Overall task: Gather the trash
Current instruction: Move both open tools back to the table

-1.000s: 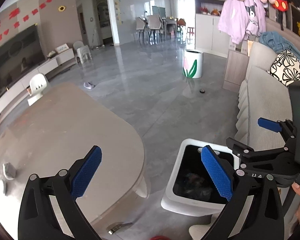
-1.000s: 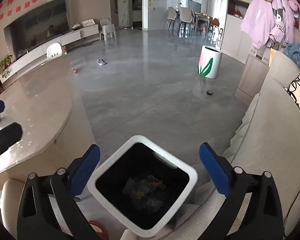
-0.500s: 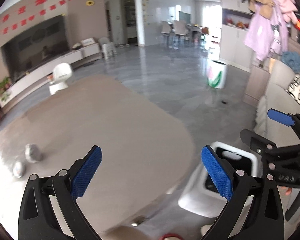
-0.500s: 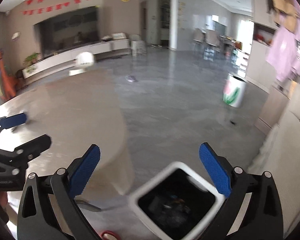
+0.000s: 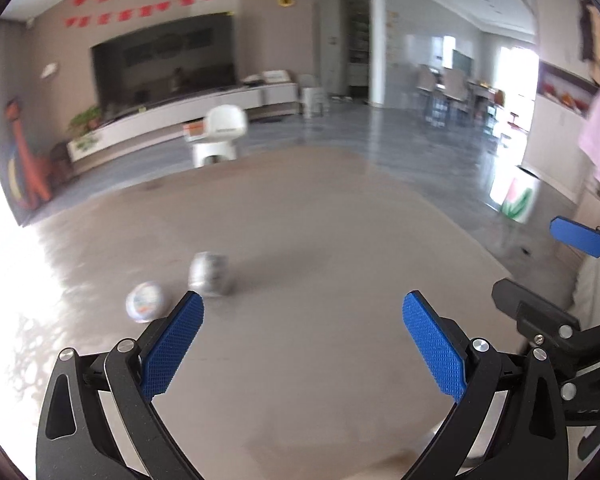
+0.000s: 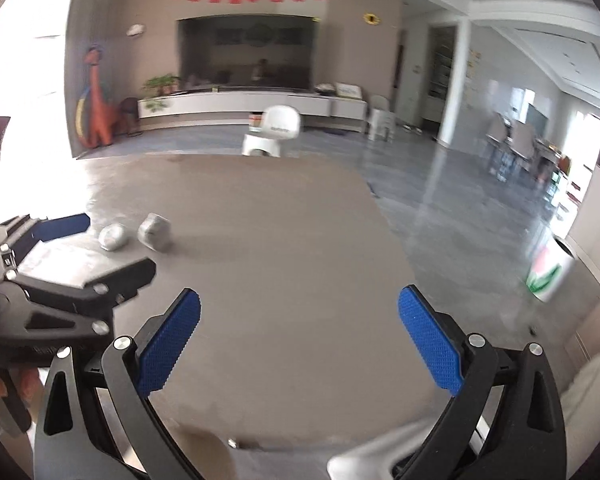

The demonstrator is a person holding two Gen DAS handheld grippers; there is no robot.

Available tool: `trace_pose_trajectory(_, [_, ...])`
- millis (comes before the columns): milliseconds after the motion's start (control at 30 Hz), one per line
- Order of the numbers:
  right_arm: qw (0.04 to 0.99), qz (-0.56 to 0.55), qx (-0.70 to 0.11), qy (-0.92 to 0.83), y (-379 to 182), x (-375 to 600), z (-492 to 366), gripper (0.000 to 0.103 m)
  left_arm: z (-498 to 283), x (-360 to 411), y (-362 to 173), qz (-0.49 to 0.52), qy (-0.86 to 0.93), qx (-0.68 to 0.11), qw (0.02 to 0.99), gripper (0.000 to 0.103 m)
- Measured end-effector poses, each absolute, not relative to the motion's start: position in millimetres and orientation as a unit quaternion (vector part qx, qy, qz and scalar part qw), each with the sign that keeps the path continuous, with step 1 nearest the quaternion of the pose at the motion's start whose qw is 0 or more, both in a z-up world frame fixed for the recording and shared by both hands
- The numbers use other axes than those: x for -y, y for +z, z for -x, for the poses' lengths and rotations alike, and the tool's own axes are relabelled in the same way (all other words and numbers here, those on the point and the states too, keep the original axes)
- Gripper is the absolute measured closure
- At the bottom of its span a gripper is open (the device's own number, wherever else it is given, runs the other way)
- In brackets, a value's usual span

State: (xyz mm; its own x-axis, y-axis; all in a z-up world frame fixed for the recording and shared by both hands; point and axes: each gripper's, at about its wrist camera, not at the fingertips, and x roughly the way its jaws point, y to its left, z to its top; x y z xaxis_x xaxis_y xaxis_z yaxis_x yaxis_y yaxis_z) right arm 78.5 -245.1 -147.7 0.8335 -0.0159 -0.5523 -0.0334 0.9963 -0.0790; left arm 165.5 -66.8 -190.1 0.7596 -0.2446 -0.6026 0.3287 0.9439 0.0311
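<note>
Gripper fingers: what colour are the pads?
Blue, textured pads on black fingers; clearest in the right wrist view.

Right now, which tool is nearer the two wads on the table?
Left. The left tool is open with the wads just ahead of its left finger. The right tool, also open, sits further right, wads beyond the left tool.

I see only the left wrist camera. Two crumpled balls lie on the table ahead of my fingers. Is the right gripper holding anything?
Observer: No. The right gripper is open and empty, with only bare table between its fingers.
Operator: Where are the balls, seen from that side?
Observer: The rounder ball and the grey lump lie side by side, far to its left, close to the left gripper.
</note>
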Motion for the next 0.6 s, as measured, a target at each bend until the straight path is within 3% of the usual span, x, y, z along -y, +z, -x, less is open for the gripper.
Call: trace_pose_trajectory(600, [0.942, 0.052, -0.329, 0.046, -187.3, 113.0, -205.2, 0.004, -275.4, -75.6, -246.3, -0.01, -0.043, -0.368, 0.929, 0.005])
